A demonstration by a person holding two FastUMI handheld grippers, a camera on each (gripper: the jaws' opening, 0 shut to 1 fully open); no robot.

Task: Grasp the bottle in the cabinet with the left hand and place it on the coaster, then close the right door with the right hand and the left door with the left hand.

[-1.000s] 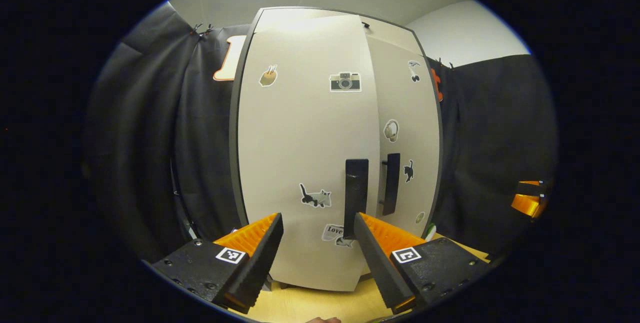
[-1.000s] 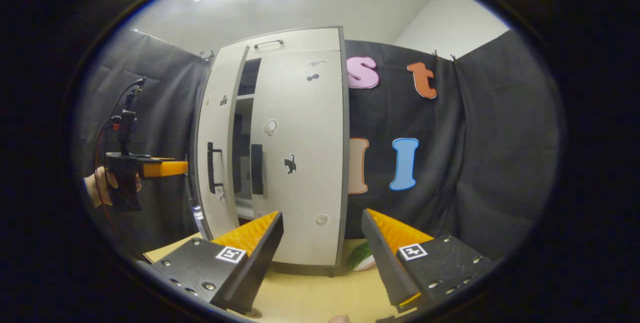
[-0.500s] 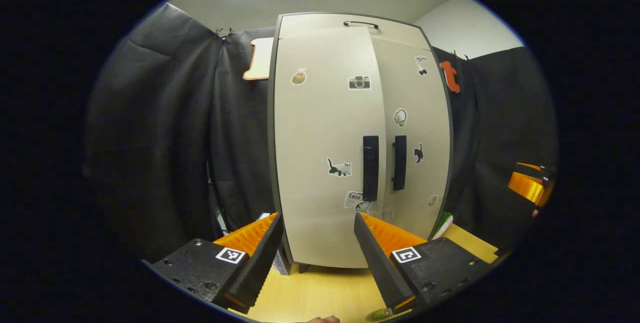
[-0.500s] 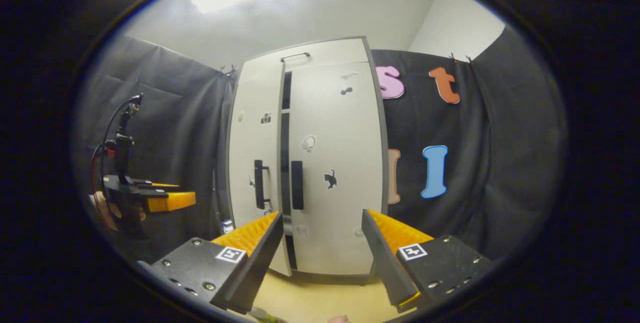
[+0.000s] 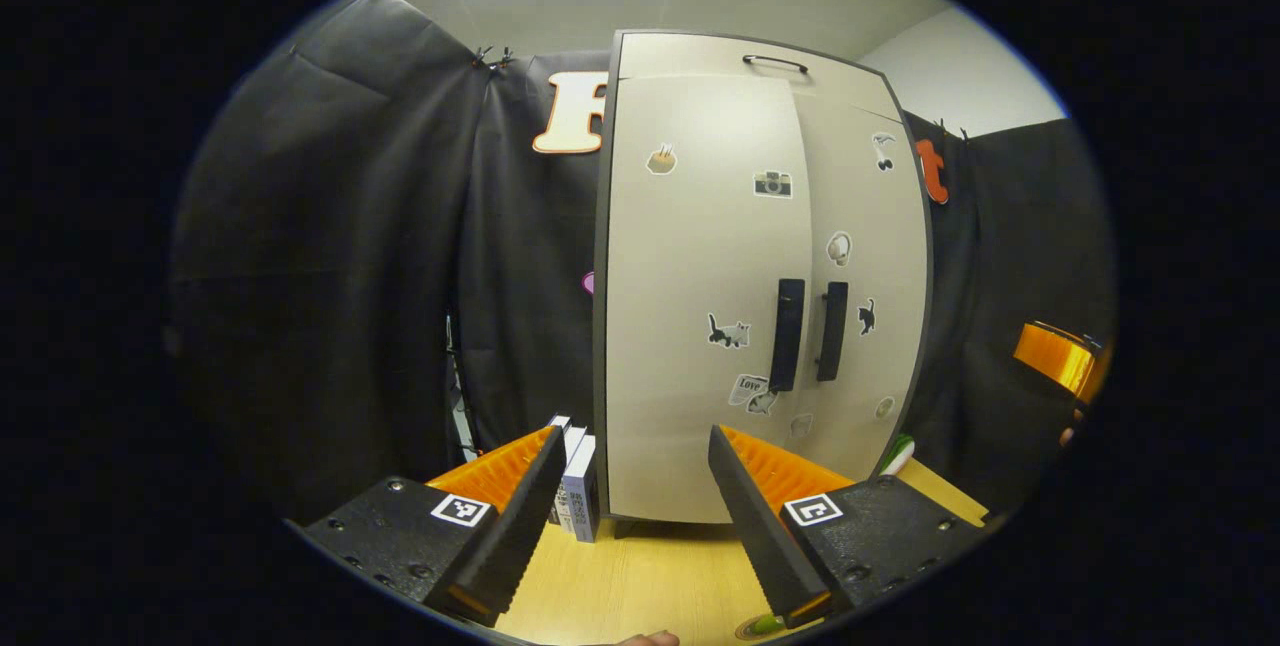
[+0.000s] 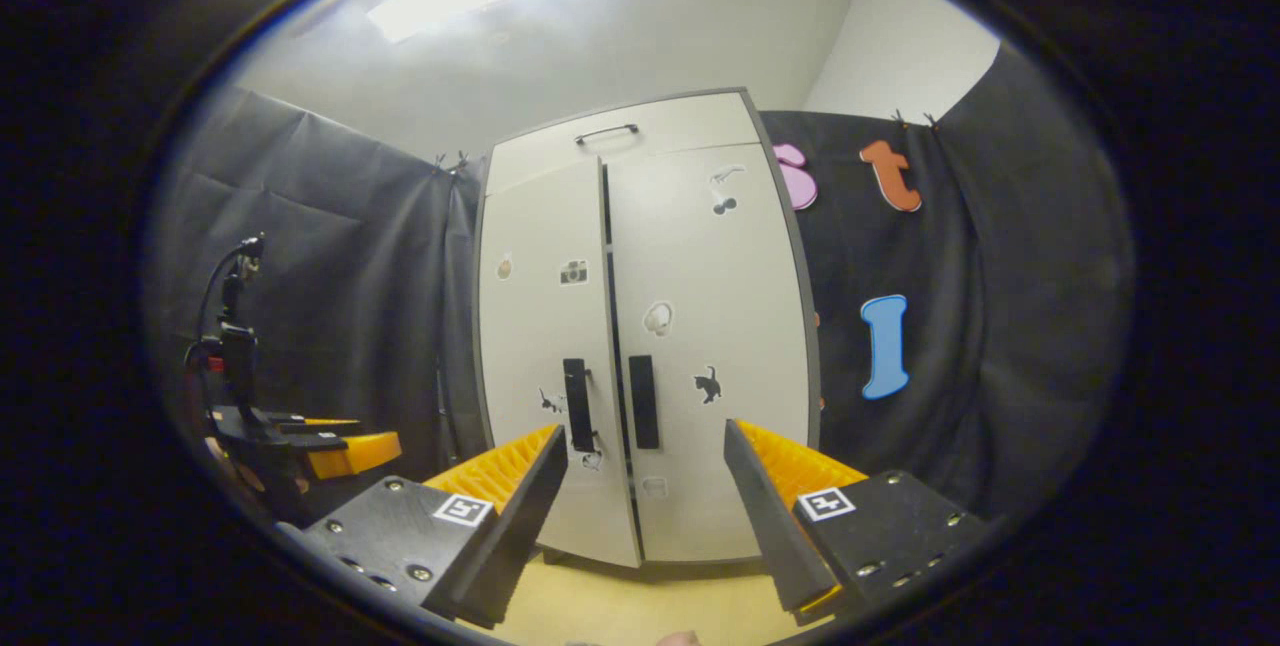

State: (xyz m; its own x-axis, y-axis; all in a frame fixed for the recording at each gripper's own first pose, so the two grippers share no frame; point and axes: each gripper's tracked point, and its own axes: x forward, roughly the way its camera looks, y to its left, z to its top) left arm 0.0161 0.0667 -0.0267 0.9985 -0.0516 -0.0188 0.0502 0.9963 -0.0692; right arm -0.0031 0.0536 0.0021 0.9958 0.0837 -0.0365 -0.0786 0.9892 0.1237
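The pale cabinet (image 5: 700,256) stands on the wooden table with both doors shut or nearly so. Its two dark handles (image 5: 787,333) sit side by side. In the right gripper view a thin dark seam runs between the left door (image 6: 540,346) and the right door (image 6: 710,326). My left gripper (image 5: 635,441) is open, a short way back from the left door, with nothing between its fingers. My right gripper (image 6: 645,436) is open too, back from the doors and facing the handles (image 6: 642,401). The left gripper (image 6: 345,446) also shows at the far left of the right gripper view.
Some books (image 5: 578,481) stand upright against the cabinet's left side. A green and white thing (image 5: 898,451) lies by its right foot. Bare wooden tabletop (image 5: 650,576) stretches in front of the cabinet. The right gripper (image 5: 1055,356) shows at the far right edge.
The left door has swung from ajar to shut, closing the dark gap. Both grippers have drawn back from the cabinet, which now looks smaller.
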